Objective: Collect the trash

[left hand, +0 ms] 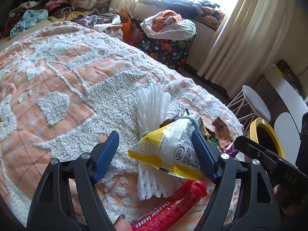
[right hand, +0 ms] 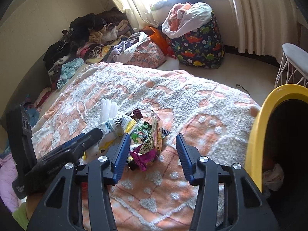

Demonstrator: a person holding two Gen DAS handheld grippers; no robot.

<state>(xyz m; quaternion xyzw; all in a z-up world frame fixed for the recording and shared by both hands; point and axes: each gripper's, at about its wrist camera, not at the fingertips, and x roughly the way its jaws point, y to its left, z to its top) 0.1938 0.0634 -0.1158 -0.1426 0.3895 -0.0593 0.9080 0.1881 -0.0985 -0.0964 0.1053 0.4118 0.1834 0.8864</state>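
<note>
Both wrist views close, angled down, sharing wrapper pile [left hand: 169,146], bedspread [right hand: 192,100]

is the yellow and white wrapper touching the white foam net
Touching. The left wrist view shows the yellow and white wrapper lying directly on the white foam net.

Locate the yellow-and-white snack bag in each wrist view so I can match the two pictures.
Left wrist view: the yellow-and-white snack bag sits low and centre-right, lying on the white foam net, against the right finger of the left gripper.
Right wrist view: the bag is left of centre, partly hidden behind the other gripper's black arm.
Shared landmark: the dinosaur-print bag by the window.
</note>
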